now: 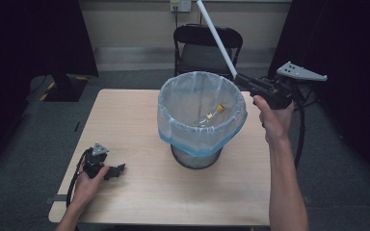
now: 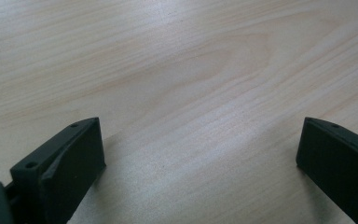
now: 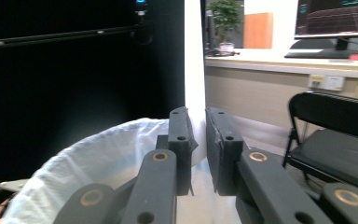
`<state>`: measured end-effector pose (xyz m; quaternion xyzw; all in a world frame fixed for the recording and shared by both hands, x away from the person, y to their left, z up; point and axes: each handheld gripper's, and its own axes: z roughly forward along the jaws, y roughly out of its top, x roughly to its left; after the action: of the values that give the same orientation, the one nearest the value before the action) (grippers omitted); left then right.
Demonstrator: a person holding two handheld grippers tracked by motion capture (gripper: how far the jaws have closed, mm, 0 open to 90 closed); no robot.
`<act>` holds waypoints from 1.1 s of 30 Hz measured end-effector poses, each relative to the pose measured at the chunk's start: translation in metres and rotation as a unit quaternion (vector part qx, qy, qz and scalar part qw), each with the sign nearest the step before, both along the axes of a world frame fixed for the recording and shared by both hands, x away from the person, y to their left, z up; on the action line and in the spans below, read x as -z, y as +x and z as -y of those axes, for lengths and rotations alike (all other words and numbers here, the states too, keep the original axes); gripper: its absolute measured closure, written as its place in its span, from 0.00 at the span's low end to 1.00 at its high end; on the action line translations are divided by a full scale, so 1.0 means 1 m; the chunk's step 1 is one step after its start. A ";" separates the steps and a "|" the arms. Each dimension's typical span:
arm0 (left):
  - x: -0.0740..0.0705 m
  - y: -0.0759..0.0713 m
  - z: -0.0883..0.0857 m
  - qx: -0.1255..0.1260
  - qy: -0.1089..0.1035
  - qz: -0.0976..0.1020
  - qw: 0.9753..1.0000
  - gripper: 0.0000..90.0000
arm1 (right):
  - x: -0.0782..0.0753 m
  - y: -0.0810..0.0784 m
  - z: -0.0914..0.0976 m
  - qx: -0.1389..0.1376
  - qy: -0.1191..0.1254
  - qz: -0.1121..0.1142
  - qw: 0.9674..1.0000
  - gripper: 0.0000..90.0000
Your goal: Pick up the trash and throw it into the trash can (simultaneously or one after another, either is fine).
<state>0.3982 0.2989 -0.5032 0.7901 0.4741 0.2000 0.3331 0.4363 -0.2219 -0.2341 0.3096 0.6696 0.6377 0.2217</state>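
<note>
Right jaws (image 3: 197, 140) pinching the white tube (image 3: 194, 70), I should tip it carefully over the lined bin (image 1: 200, 103); left jaws (image 2: 200, 163) rest spread.

White tube (image 1: 217, 38), pale blue bin liner (image 1: 200, 134), light woodgrain table (image 1: 125, 115), black chair (image 1: 207, 41)

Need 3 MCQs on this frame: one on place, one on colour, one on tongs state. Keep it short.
1. Where is the bottle?
A. on the table
B. inside the bin
C. on the chair

2. What colour is the stick?
A. white
B. red
C. green

3. How are the left tongs?
A. shut on the stick
B. shut, holding nothing
C. open

Key: B, it lies inside the lined bin; A, it looks white where the right tongs clamp it; C, bare table shows between the jaws.
</note>
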 end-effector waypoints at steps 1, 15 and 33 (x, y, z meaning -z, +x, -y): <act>0.000 0.000 0.000 0.000 0.000 0.000 1.000 0.00 | 0.000 0.000 0.000 0.000 0.000 0.000 1.000 0.90; 0.000 0.000 0.000 0.000 -0.001 -0.001 1.000 0.00 | 0.013 0.000 -0.023 -0.027 -0.014 -0.020 0.999 0.90; 0.000 0.000 0.000 0.001 -0.002 0.000 1.000 0.00 | 0.023 0.006 -0.034 -0.050 -0.023 -0.041 0.998 0.81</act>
<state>0.3982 0.2988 -0.5033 0.7899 0.4741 0.1987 0.3342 0.4419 -0.1883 -0.2575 0.2962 0.7076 0.6189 0.1690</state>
